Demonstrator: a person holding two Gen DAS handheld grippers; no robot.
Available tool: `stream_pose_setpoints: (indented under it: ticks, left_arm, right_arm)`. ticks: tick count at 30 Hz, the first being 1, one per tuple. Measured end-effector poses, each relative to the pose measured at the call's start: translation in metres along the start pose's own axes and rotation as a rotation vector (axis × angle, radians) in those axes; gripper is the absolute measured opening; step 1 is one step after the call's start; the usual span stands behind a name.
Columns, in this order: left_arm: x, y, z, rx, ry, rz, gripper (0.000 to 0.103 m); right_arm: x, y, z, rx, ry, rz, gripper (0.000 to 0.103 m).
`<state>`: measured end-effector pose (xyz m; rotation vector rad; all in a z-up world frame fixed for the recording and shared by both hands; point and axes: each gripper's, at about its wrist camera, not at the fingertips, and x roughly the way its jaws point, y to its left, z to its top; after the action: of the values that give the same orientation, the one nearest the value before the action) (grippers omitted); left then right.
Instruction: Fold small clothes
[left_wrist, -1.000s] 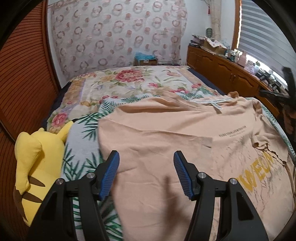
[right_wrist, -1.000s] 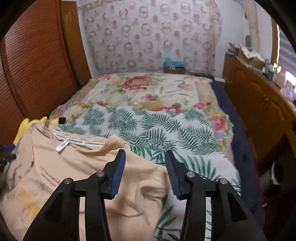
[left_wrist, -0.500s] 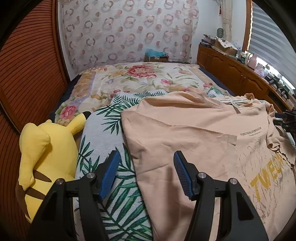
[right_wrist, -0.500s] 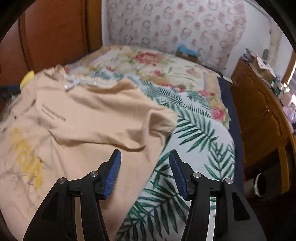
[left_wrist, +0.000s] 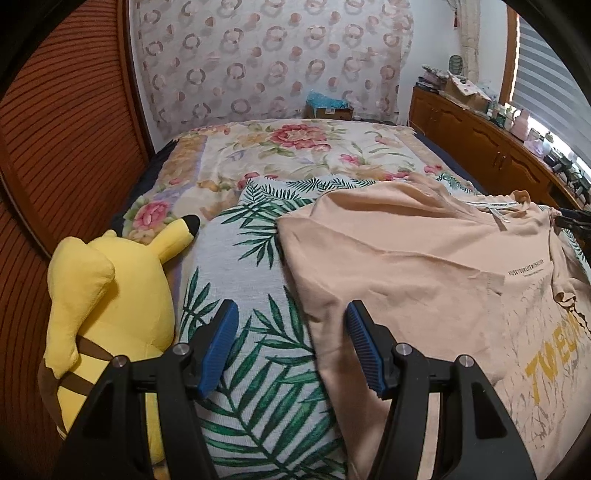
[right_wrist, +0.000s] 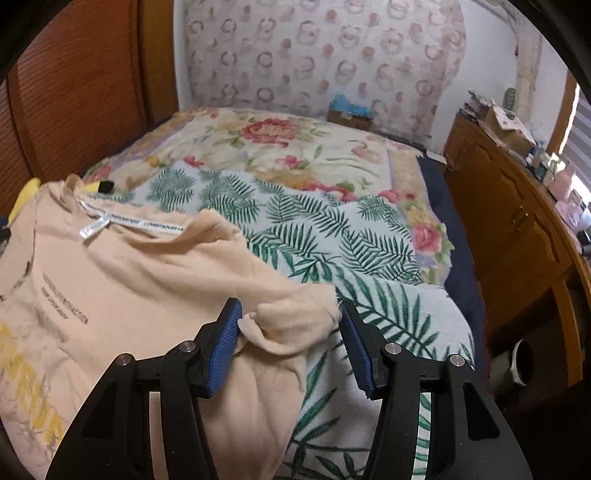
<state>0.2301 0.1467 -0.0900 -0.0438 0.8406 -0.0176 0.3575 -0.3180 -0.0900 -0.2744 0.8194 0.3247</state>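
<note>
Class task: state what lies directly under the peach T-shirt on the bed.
The peach T-shirt lies on a palm-leaf blanket, which overlaps a floral bedspread. Whatever sits beneath the shirt's middle is covered.

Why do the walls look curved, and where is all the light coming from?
Left wrist view: the fisheye lens bows the wooden panel wall and blackens the corners; daylight glares through the blinds at right. Right wrist view: same bending, softer focus, with the peach T-shirt slightly blurred near the right gripper.
</note>
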Motion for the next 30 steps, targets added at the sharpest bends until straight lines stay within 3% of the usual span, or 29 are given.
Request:
stream_pose_setpoints:
  ticks: [4, 16, 20, 30]
  left_arm:
    - [0.009, 0.006, 0.002, -0.009, 0.012, -0.016, 0.061]
    - [0.025, 0.010, 0.029, -0.013, 0.025, -0.122, 0.058]
    - [0.035, 0.009, 0.038, -0.009, 0.036, -0.120, 0.052]
    - [0.046, 0.009, 0.047, -0.010, 0.048, -0.102, 0.052]
  right_arm:
    - [-0.013, 0.001, -0.003, -0.002, -0.010, 0.020, 0.063]
    - [-0.003, -0.007, -0.026, 0.031, 0.050, 0.040, 0.064]
    - [-0.002, -0.008, -0.026, 0.044, 0.037, 0.049, 0.064]
    - [0.002, -0.009, -0.023, 0.044, 0.031, 0.060, 0.065]
